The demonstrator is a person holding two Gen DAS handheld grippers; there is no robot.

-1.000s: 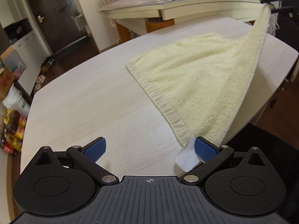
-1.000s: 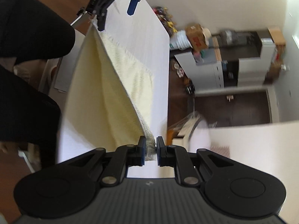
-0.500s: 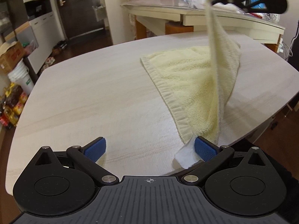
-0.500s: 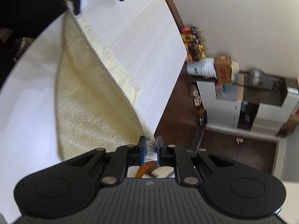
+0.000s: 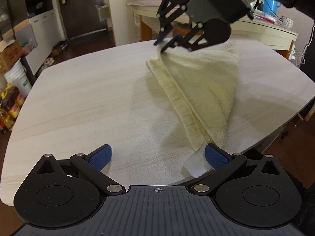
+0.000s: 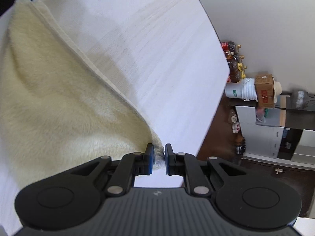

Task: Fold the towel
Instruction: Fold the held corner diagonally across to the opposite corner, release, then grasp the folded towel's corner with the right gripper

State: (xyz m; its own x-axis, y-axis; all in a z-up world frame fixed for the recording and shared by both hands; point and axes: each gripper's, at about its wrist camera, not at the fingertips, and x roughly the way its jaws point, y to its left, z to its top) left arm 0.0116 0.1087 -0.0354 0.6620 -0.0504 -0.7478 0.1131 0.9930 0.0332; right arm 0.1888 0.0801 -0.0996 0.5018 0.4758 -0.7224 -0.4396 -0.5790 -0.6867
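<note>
A pale yellow towel (image 5: pixel 204 90) lies on the light wood table (image 5: pixel 82 102), folded over itself along a diagonal. My left gripper (image 5: pixel 157 155) is open near the table's front edge; the towel's near corner with its white label (image 5: pixel 195 165) rests against the right pad (image 5: pixel 214 155). My right gripper (image 5: pixel 167 44) hovers over the towel's far corner, shut on that corner. In the right wrist view the right gripper (image 6: pixel 158 157) pinches the towel corner (image 6: pixel 157 153), and the towel (image 6: pixel 55 102) spreads away to the left.
A second table (image 5: pixel 256 29) with a blue mug and clutter stands behind. A white bucket (image 5: pixel 15 78), a cardboard box and bottles sit on the floor at left. The table's right edge (image 5: pixel 291 122) drops to dark floor.
My right gripper has carried the lifted towel corner down and to the left, laying it over the far corner. The left gripper stays open at the near corner.
</note>
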